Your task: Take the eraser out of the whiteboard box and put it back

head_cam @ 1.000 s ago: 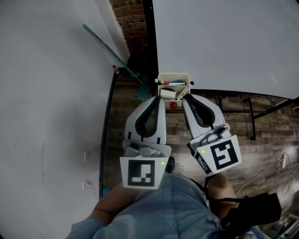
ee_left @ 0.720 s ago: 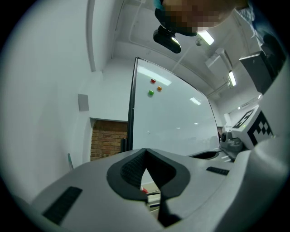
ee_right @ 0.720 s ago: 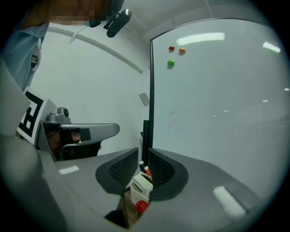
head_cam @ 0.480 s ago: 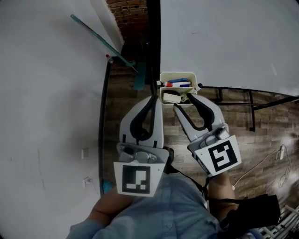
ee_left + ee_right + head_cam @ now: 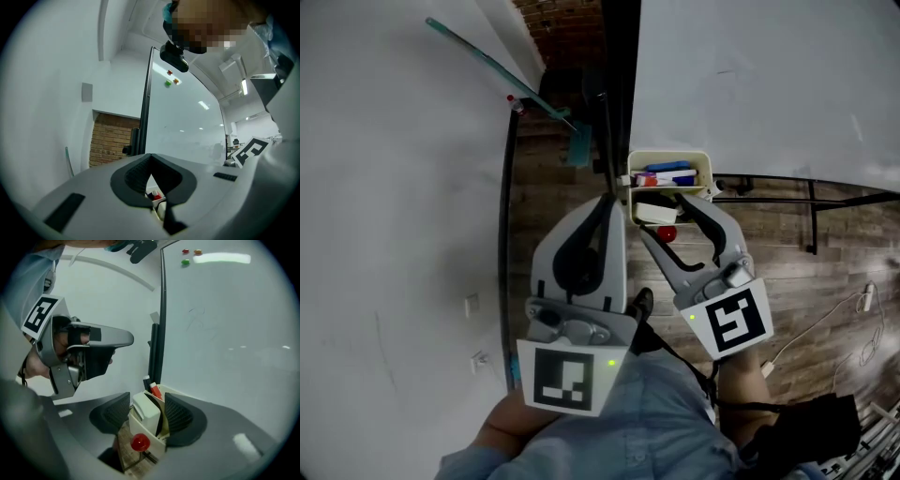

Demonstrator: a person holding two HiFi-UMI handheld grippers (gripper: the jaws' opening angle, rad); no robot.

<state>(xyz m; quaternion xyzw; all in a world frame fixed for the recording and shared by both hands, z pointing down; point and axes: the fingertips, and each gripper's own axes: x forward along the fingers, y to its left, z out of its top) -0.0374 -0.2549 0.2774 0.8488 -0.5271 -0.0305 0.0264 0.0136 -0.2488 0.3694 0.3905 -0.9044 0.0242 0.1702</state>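
Observation:
The cream whiteboard box (image 5: 703,169) hangs at the whiteboard's lower left corner and holds red and blue markers (image 5: 667,174). The white eraser (image 5: 654,210) stands upright at the box's front. My right gripper (image 5: 662,223) has its jaws opening on either side of the eraser (image 5: 146,411), pads apart from it. In the right gripper view the box (image 5: 124,425) sits right between the jaws. My left gripper (image 5: 609,199) is shut and empty, just left of the box. Past its closed tips (image 5: 150,161) a bit of the box (image 5: 159,202) shows.
A red round knob (image 5: 667,232) sits on the box's front (image 5: 139,442). The whiteboard (image 5: 769,84) fills the upper right, with its black frame post (image 5: 614,84) beside the box. A white wall (image 5: 394,187) is on the left, wood floor (image 5: 825,281) below, and a cable lies at far right.
The right gripper's jaws have gone from nearly shut to wide apart around the eraser, which stays in the box. Both grippers have sunk a little and drawn back from the box.

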